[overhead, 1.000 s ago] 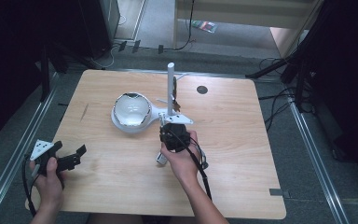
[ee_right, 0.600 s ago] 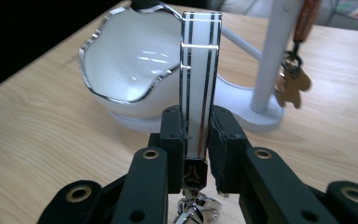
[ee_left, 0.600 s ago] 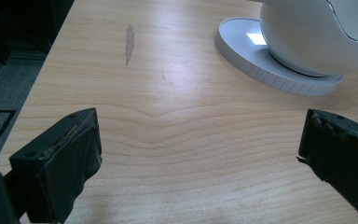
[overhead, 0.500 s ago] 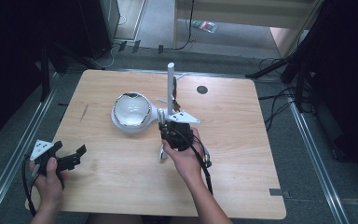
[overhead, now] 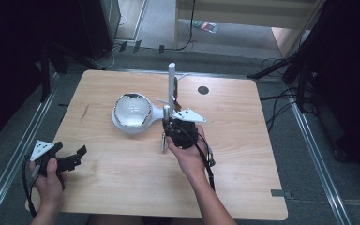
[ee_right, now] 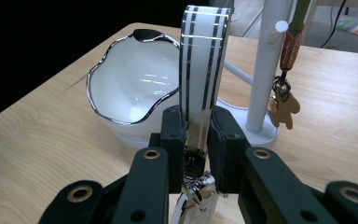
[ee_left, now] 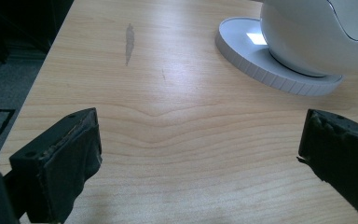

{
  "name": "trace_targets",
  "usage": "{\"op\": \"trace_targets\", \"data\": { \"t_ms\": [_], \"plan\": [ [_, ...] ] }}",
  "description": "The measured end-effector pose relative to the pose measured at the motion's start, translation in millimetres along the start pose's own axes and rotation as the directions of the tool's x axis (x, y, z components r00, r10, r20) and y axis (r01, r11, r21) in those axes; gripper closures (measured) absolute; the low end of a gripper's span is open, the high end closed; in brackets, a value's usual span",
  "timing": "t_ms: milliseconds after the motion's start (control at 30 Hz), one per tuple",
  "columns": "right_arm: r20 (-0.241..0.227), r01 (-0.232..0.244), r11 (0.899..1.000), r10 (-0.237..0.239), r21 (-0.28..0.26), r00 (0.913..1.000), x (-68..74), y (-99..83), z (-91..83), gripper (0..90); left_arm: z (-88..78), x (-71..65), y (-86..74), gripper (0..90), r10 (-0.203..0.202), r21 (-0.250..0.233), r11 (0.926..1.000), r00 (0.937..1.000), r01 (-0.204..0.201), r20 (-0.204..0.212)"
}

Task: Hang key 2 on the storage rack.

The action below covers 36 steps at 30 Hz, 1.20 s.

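Observation:
My right gripper (ee_right: pixel 198 135) is shut on a white strap with black stripes (ee_right: pixel 204 70), which stands upright between the jaws; a metal clasp hangs below them. In the high view the right gripper (overhead: pixel 166 125) sits at the table's middle, just in front of a white post (overhead: pixel 171 84). A scalloped white bowl (overhead: pixel 132 111) on a round white base (ee_left: pixel 261 60) stands left of the post. A keychain with a small brown figure (ee_right: pixel 285 105) hangs from a peg on the post (ee_right: pixel 266 70). My left gripper (overhead: pixel 78 157) is open over the table's front left, its jaws wide apart (ee_left: pixel 200 154) with nothing between them.
A dark round hole (overhead: pixel 203 90) lies in the wooden table top (overhead: pixel 243 154) behind and right of the post. The table's left edge runs close to the left hand. Cables and a metal rail lie on the floor around the table.
The right gripper has turned a little with the strap, its grey plate swinging to the right. The left gripper has stayed still.

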State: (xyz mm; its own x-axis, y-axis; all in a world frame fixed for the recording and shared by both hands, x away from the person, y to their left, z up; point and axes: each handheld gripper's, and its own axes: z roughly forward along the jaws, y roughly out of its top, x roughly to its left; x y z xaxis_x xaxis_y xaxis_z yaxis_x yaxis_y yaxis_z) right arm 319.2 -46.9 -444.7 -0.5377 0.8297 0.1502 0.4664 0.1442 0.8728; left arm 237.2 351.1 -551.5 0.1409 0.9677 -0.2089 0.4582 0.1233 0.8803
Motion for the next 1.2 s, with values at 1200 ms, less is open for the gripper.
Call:
{"op": "trace_targets", "data": {
  "t_ms": [1200],
  "plan": [
    [-0.325,-0.128,0.992,0.114,-0.022,0.9389,-67.1,9.9,17.2,78.3,-0.2,-0.4,0.0,0.0,0.007,0.006,1.0,1.0,-0.007,0.0]
  ]
}}
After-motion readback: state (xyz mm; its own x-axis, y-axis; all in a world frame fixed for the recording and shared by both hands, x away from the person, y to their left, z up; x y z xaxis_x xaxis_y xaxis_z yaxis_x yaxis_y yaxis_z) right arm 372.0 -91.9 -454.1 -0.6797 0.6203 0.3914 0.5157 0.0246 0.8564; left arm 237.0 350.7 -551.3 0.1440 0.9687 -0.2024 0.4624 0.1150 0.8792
